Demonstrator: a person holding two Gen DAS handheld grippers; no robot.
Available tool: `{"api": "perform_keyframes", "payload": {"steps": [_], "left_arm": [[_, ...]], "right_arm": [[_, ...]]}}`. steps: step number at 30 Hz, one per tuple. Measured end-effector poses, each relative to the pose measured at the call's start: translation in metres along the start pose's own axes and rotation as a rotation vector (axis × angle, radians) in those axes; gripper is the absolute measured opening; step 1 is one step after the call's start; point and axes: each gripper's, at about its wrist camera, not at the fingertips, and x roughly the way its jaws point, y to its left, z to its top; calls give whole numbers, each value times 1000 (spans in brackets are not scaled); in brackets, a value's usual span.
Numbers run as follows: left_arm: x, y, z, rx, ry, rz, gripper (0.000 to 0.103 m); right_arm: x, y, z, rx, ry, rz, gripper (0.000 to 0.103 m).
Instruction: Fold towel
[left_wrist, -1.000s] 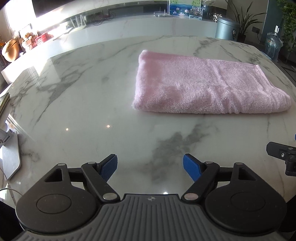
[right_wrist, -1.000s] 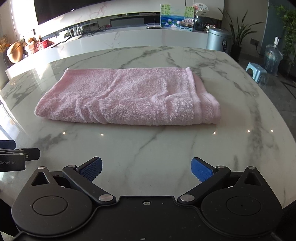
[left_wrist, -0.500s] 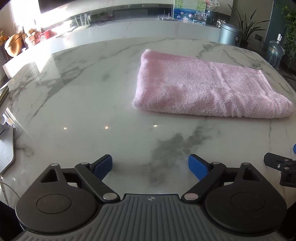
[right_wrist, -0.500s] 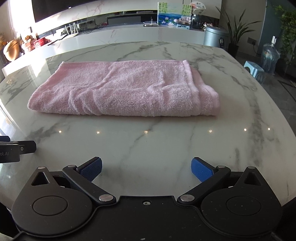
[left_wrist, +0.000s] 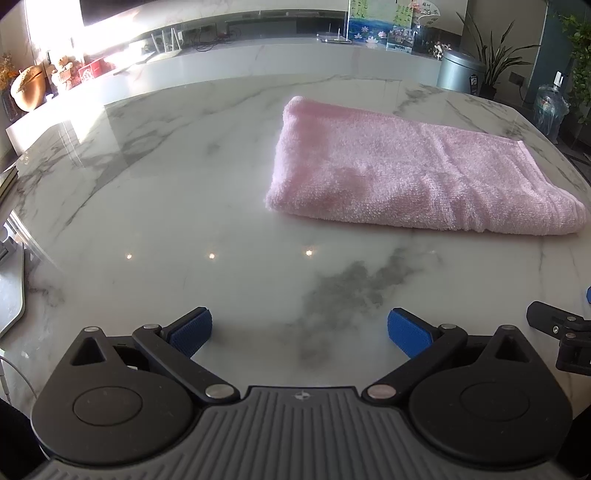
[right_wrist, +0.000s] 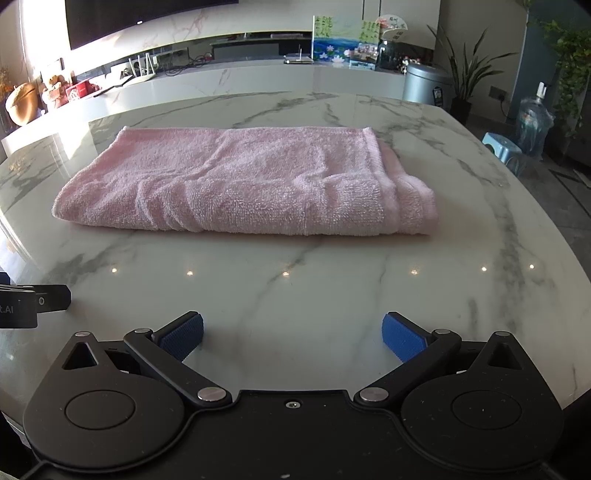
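A pink towel lies folded into a long flat rectangle on the white marble table. It also shows in the right wrist view, lying crosswise ahead, with layered edges at its right end. My left gripper is open and empty, held over the table's near part, back from the towel's left end. My right gripper is open and empty, back from the towel's front edge. Part of the right gripper shows at the left view's right edge.
A grey metal object sits at the table's left edge. Beyond the table stand a white counter with clutter, a silver bin, a plant, a water bottle and a blue stool.
Both grippers have drawn a little back and tilted, so the towel sits slightly lower and nearer in both views. The left gripper's jaws have opened wider. The towel has not moved.
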Motion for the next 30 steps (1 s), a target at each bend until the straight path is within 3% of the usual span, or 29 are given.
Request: {"api": "perform_keyframes", "payload": {"steps": [30], "left_arm": [[-1, 3, -3, 9, -26, -5, 103]], "right_arm": [[0, 0, -1, 5, -15, -4, 103]]}}
